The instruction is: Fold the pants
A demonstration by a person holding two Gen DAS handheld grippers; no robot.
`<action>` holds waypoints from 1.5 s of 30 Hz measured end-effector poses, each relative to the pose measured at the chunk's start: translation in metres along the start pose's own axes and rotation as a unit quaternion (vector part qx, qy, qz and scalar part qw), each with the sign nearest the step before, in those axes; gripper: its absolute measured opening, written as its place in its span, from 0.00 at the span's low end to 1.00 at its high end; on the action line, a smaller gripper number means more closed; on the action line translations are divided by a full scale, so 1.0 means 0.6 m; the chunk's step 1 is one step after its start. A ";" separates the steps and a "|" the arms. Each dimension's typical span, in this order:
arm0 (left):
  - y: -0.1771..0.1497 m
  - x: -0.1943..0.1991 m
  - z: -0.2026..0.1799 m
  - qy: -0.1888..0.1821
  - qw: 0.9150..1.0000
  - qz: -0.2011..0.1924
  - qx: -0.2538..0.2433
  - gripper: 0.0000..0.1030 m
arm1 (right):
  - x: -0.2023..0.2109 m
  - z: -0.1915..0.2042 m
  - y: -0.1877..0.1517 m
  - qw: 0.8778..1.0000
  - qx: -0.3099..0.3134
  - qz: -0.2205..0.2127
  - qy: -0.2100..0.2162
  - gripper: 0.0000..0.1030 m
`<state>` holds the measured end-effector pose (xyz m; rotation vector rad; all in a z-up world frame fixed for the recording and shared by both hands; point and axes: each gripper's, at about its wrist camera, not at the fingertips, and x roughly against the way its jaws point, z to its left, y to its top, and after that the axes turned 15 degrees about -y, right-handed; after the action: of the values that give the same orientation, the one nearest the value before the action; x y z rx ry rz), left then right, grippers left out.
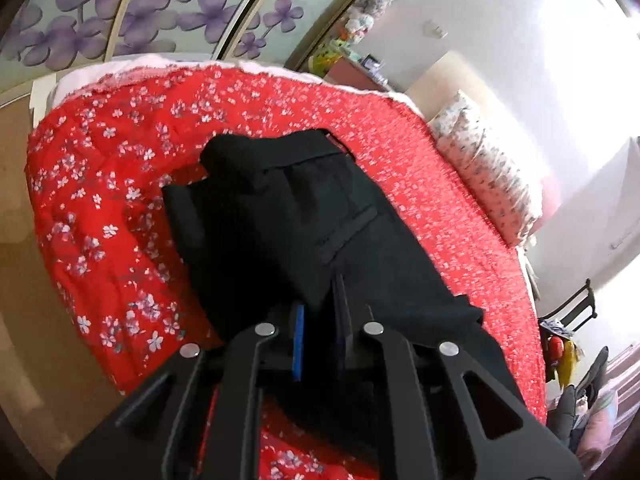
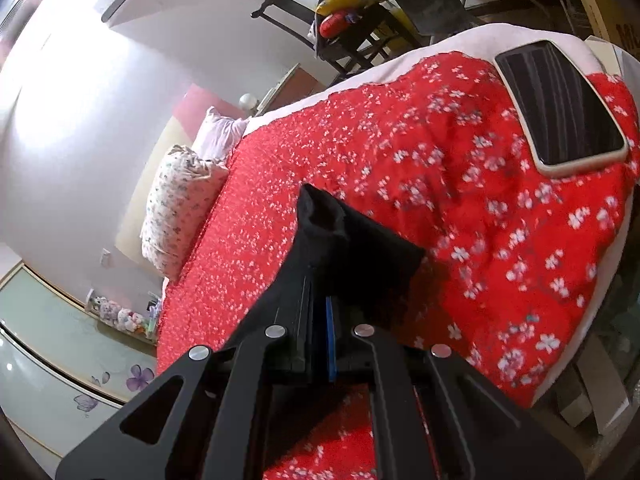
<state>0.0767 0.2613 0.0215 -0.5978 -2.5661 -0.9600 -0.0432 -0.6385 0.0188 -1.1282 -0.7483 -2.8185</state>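
Black pants (image 1: 288, 216) cloth hides the fingertips of both the left gripper (image 1: 320, 300) and the right gripper (image 2: 318, 280). Shelf items (image 1: 360, 20) are blurred and unidentifiable.

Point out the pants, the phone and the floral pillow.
pants (image 1: 280, 216): left wrist view, seat panel near back pocket.
phone (image 2: 560, 108): right wrist view, screen centre.
floral pillow (image 2: 176, 204): right wrist view, middle of cover.

Both cameras hang close above the red floral bed (image 1: 420, 168), each looking down along its own fingers. The left wrist view faces toward the flowered wardrobe doors (image 1: 160, 0) beyond the bed; the right wrist view (image 2: 400, 128) faces toward the dark chair (image 2: 304, 16). Both views share the bed and the patterned pillow (image 1: 488, 176) (image 2: 180, 208) at its head.
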 end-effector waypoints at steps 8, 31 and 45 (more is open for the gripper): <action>-0.016 0.005 0.003 0.001 1.000 -0.003 -0.001 0.15 | 0.010 0.032 0.024 0.999 0.034 -0.025 -0.006 0.05; -0.026 0.003 -0.004 -0.004 1.000 -0.005 -0.004 0.56 | 0.010 0.228 -0.325 0.923 0.151 0.292 0.199 0.52; -0.023 0.002 -0.003 -0.014 1.000 0.010 -0.007 0.60 | -0.078 0.271 -0.437 0.919 0.140 0.347 0.124 0.51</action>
<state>0.0690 0.2510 0.0158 -0.6447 -2.5742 -0.9709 0.0476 -0.3427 -0.0217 -0.7645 -0.5578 -2.1172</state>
